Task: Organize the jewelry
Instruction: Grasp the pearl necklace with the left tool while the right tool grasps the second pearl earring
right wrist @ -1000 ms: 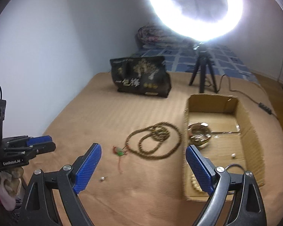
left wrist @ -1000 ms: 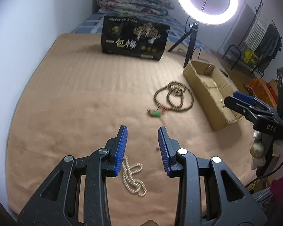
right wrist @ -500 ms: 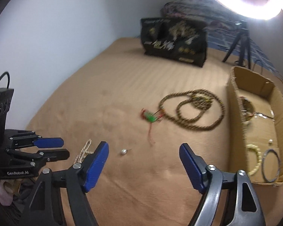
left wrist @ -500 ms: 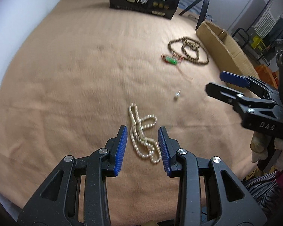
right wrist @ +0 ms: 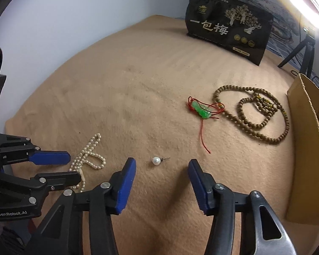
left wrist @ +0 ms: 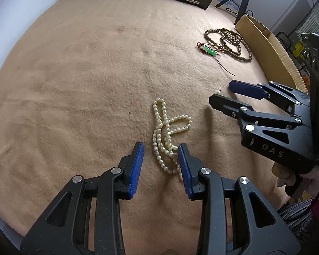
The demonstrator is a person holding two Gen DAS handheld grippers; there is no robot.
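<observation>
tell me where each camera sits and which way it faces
Left wrist: on the left hand-held gripper, looking steeply down its open blue fingers at the pearl necklace lying between them; the right hand-held gripper shows at right.
Right wrist: on the right hand-held gripper, jaws closing, aimed down at the pearl earring, still untouched.
Both views share the necklace, brown bead string, green pendant, cardboard box and black bag.

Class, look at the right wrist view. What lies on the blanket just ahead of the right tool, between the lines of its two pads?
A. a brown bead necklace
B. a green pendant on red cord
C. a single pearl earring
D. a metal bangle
C: the pearl earring lies alone just ahead of the right tool, whose jaws are closing without touching it.
</observation>
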